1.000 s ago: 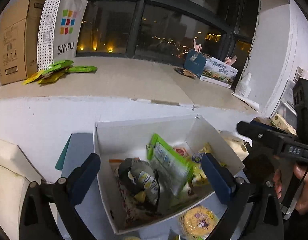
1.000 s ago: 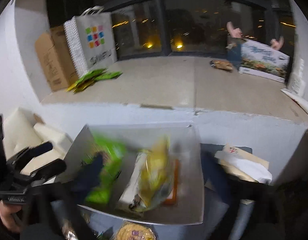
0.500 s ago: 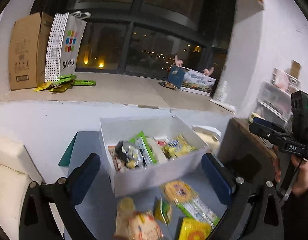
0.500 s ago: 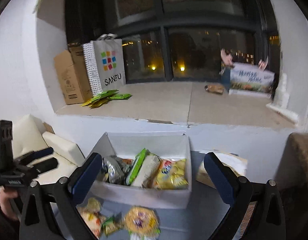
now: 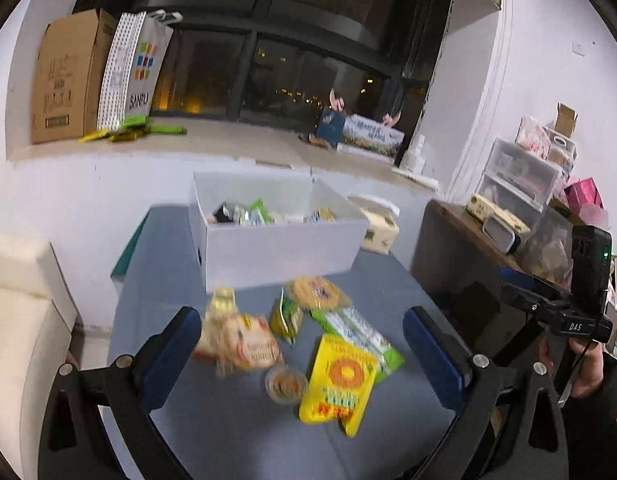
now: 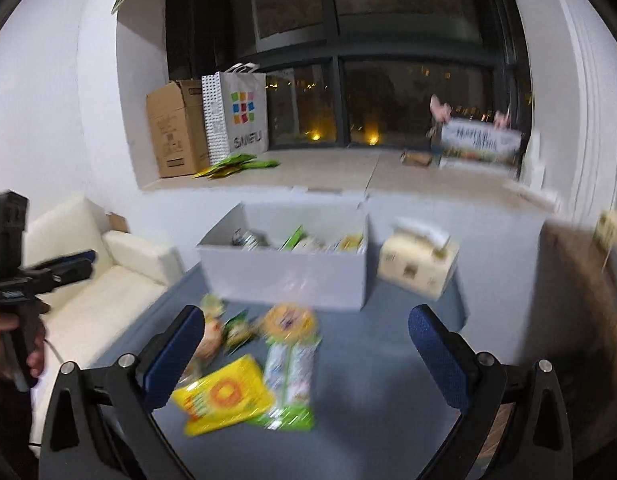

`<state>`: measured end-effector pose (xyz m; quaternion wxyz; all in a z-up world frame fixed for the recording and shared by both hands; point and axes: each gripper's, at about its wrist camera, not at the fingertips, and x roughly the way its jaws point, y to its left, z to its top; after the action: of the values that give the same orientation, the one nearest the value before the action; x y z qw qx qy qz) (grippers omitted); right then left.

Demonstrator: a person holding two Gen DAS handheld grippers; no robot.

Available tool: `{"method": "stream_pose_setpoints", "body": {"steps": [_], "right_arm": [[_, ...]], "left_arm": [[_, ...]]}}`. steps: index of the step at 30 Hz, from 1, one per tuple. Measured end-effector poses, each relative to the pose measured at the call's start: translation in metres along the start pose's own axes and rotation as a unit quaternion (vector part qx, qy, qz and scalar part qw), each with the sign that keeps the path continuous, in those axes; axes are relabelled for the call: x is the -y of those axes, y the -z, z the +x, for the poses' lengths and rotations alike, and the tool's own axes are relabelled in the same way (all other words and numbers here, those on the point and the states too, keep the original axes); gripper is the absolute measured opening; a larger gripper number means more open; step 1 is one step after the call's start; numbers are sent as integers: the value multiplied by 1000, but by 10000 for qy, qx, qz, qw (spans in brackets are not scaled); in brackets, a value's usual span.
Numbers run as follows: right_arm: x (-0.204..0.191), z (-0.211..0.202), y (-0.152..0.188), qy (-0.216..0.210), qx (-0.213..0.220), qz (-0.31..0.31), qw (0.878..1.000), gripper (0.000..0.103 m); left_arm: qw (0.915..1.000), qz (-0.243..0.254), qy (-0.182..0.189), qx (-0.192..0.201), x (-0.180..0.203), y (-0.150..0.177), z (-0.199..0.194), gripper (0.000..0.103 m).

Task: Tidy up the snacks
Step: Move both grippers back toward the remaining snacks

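A white box (image 5: 276, 246) (image 6: 284, 276) holding several snack packs stands at the back of a blue-grey table (image 5: 236, 432). In front of it lie loose snacks: a yellow pack (image 5: 338, 384) (image 6: 224, 394), a green-and-white pack (image 5: 358, 332) (image 6: 290, 376), a round yellow pack (image 5: 314, 292) (image 6: 288, 320), an orange-white bag (image 5: 240, 344) and a small cup (image 5: 286, 384). My left gripper (image 5: 304, 348) is open and empty above the loose snacks. My right gripper (image 6: 306, 344) is open and empty, also above them.
A tissue box (image 5: 378, 228) (image 6: 418, 264) sits right of the white box. A cream sofa (image 6: 104, 276) stands left of the table, a dark side table (image 5: 468, 248) with clutter on the right. The window ledge holds a cardboard box (image 5: 64, 80) and a SANFU bag (image 5: 138, 72).
Both grippers have pulled back and up from over the white box. The loose snacks in front of the box have come into view. Both stay open.
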<state>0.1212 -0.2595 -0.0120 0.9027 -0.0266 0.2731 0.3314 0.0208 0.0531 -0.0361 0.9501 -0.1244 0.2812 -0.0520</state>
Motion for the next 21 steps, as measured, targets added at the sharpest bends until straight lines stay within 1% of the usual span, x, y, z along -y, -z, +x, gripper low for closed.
{"method": "stream_pose_setpoints", "body": {"steps": [3, 5, 8, 13, 15, 21], "right_arm": [[2, 4, 24, 5, -211, 84, 9997, 103], [2, 13, 33, 90, -369, 73, 9993, 103], [-1, 30, 37, 35, -535, 13, 9986, 103], [-12, 74, 28, -114, -840, -268, 9960, 103], [-15, 94, 19, -185, -933, -356, 9948, 103], [-18, 149, -5, -231, -1222, -329, 9917, 103]], "left_arm": [[9998, 98, -36, -163, 5, 12, 5, 103], [9997, 150, -9, -215, 8, 15, 8, 103], [9995, 159, -24, -254, 8, 15, 11, 103], [9996, 164, 3, -251, 6, 15, 9, 103], [9995, 190, -30, -270, 6, 17, 8, 103], [9993, 234, -70, -277, 2, 22, 2, 103]]}}
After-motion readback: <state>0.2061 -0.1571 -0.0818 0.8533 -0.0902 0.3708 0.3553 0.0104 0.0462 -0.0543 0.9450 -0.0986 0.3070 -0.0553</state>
